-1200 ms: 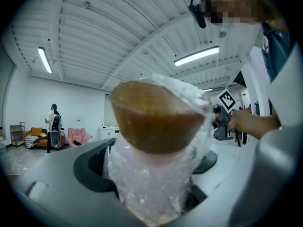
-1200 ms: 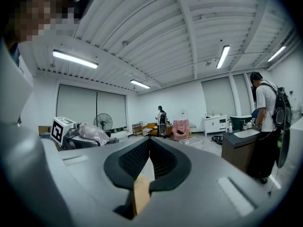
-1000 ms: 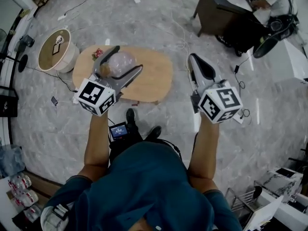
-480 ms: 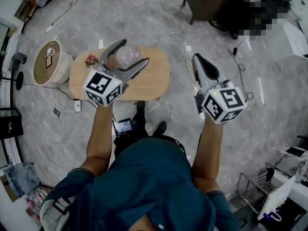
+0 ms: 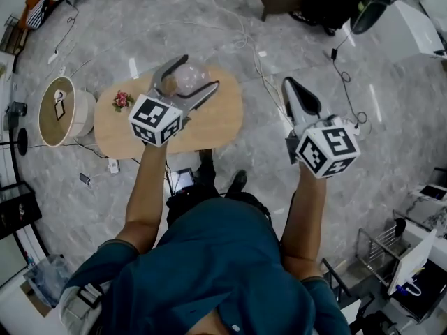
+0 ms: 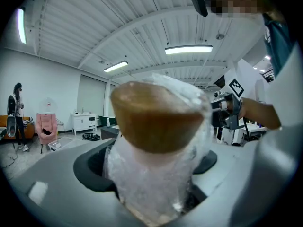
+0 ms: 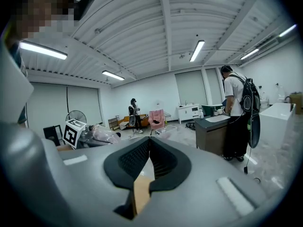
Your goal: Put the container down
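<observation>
Clear, crinkled container [image 5: 187,79] [image 6: 156,141] with a brown upper part, perhaps a lid or the contents, hard to tell through the wide-angle blur. Clamped between the jaws of the left claw [image 5: 199,72] [image 6: 151,174], jaws spread only as far as the container's width and pressing on both its sides. Held over the far part of the oval wooden desk [image 5: 216,121], seemingly up in the air and not resting on it. On the desk's left end, well apart from the container, a small red flower-like thing [image 5: 123,100]. Beside that end, on the grey marble floor [image 5: 391,82], a round pale stand [image 5: 59,110] with a brown top. To the right of the desk, over bare floor, the right claw [image 5: 293,89] [image 7: 149,150], jaws pressed together with nothing between them. In the right gripper view, far off, a standing person [image 7: 236,112] with a backpack at a dark cabinet.
</observation>
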The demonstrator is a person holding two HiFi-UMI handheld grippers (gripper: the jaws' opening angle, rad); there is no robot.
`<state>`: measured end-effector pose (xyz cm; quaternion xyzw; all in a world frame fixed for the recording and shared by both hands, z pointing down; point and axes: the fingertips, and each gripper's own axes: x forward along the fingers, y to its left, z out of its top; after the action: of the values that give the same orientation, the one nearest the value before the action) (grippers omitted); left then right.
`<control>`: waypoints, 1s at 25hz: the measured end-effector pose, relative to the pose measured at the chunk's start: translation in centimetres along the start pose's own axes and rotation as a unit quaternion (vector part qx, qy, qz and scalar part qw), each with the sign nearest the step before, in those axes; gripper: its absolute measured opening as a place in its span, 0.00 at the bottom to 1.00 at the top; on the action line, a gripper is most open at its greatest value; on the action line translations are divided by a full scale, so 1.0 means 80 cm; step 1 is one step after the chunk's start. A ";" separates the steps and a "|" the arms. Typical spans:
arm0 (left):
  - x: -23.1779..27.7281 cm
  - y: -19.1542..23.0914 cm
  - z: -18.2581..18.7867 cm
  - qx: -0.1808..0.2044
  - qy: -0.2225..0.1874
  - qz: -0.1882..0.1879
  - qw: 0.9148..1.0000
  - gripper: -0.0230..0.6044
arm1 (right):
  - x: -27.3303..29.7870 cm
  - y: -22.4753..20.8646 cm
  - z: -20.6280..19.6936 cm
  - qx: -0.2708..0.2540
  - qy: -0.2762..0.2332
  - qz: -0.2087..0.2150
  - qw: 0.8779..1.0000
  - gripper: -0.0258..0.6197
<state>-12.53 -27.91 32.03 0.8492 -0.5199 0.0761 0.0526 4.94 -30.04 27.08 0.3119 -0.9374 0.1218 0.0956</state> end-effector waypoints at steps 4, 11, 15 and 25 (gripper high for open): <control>0.027 0.024 -0.024 -0.008 0.015 -0.020 1.000 0.69 | 0.018 -0.012 -0.013 0.012 0.013 -0.021 1.000 0.06; 0.073 0.069 -0.065 -0.013 0.041 -0.045 0.998 0.69 | 0.049 -0.038 -0.037 0.039 0.035 -0.054 0.997 0.06; 0.094 0.091 -0.092 -0.016 0.054 -0.058 0.997 0.69 | 0.068 -0.046 -0.054 0.055 0.048 -0.066 0.995 0.06; 0.141 0.137 -0.173 -0.029 0.096 -0.078 0.992 0.69 | 0.117 -0.059 -0.099 0.089 0.078 -0.083 0.989 0.06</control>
<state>-18.27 -40.40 47.83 0.8738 -0.4471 0.1373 0.1328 1.24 -36.65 37.82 0.3855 -0.8833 0.2204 0.1503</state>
